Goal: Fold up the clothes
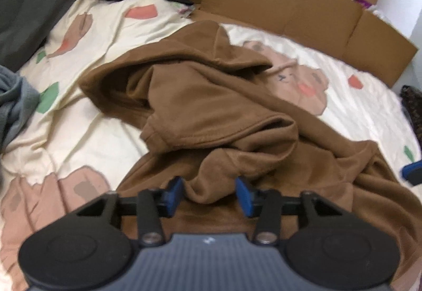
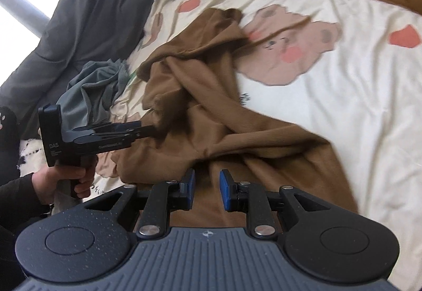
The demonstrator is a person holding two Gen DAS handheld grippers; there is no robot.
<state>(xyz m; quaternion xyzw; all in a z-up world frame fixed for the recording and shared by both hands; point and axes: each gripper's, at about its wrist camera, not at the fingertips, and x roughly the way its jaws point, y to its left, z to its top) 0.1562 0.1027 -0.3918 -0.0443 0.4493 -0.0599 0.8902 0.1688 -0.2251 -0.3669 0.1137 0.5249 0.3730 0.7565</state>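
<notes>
While the brown hoodie (image 1: 211, 111) lies crumpled on the bear-print bedspread (image 2: 343, 96), we've got both tools right at its near edge. Our left gripper (image 1: 208, 192) stands spread, a bunched fold of brown cloth sitting between the pads but not pinched. Our right gripper (image 2: 207, 189) hangs parted too, gripping nothing, just above the hem. The garment's length runs away from us toward the cardboard (image 1: 290, 9), hood end farthest. The left one is nearer to a hold, we'd say. A grey garment (image 2: 97, 85) waits off to the left.
</notes>
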